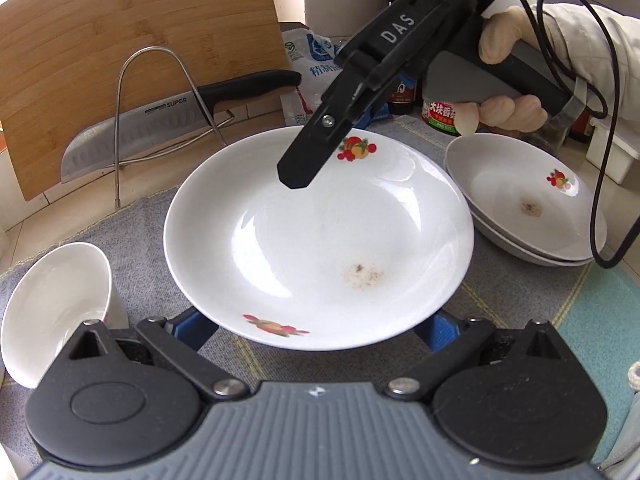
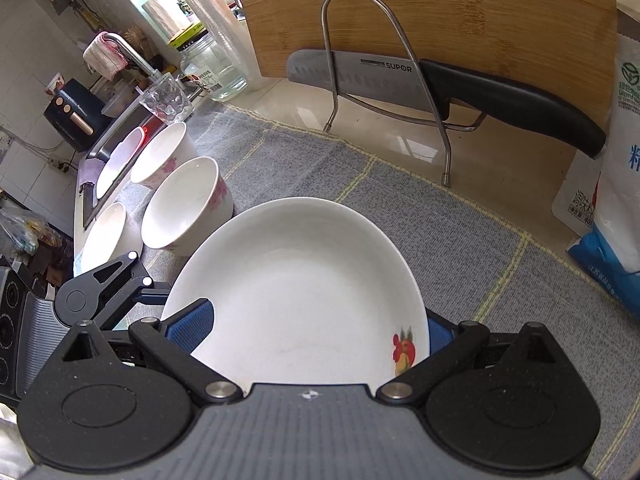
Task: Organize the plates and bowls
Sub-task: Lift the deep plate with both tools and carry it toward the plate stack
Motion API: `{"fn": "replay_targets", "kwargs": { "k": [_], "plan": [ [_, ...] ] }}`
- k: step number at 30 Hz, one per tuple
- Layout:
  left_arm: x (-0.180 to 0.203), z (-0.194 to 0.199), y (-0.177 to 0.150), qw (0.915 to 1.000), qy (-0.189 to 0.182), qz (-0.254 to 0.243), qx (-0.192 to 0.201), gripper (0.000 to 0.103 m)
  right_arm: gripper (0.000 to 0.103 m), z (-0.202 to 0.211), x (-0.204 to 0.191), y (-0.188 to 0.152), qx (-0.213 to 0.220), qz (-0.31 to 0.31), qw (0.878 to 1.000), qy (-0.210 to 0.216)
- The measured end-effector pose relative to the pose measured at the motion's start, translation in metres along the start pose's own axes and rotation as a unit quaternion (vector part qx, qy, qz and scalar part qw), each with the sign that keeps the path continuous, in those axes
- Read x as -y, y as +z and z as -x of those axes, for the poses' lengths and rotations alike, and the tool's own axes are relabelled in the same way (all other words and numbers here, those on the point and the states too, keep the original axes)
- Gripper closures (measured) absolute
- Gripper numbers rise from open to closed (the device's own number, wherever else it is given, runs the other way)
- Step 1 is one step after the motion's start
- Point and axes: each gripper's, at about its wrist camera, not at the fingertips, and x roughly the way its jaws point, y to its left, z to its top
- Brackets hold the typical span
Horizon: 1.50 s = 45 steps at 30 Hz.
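Claws both stood wide open around the fruit-patterned plate (image 1: 316, 236): left claw (image 1: 318, 330) at its near rim, right claw (image 2: 310, 330) opposite, neither visibly clamping.

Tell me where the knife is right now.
The knife sits in the wire rack against the bamboo cutting board, behind the grey mat; it is upper left in the left-wrist view.

A home kitchen, plainly; a bamboo cutting board (image 2: 432, 16) leans against the wall behind a knife (image 2: 440, 84) on a wire rack (image 2: 384, 60); a sink (image 2: 116, 148) with its tap (image 2: 132, 54) lies along the desk (image 2: 400, 152); sauce jars (image 1: 440, 116), a salt bag (image 2: 612, 184) and white bowls (image 2: 184, 204) crowd a grey mat (image 2: 460, 248).
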Motion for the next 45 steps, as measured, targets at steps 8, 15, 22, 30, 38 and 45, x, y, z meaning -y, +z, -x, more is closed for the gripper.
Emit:
{"fn": "replay_targets", "kwargs": {
  "k": [8, 15, 22, 30, 38, 45],
  "plan": [
    [0.015, 0.024, -0.002, 0.9998, -0.008, -0.018, -0.005, 0.002, 0.000, 0.017, -0.019, -0.023, 0.015, -0.010, 1.000, -0.003],
    [0.028, 0.040, 0.000, 0.9990, -0.019, -0.040, -0.010, 0.002, 0.000, 0.032, -0.035, -0.046, 0.030, -0.020, 0.999, -0.012],
    [0.048, 0.053, 0.004, 0.9965, -0.039, -0.074, -0.008, 0.002, 0.000, 0.058, -0.042, -0.072, 0.056, -0.035, 0.997, -0.027],
    [0.071, 0.042, 0.015, 0.9906, -0.083, -0.108, -0.009, 0.002, 0.000, 0.084, -0.031, -0.111, 0.080, -0.076, 0.992, -0.055],
    [0.089, 0.020, 0.027, 0.9823, -0.130, -0.134, -0.010, 0.002, 0.000, 0.110, -0.014, -0.147, 0.099, -0.120, 0.984, -0.089],
    [0.101, 0.001, 0.033, 0.9758, -0.158, -0.150, -0.015, 0.002, 0.000, 0.120, 0.002, -0.168, 0.107, -0.153, 0.976, -0.109]
  ]
}}
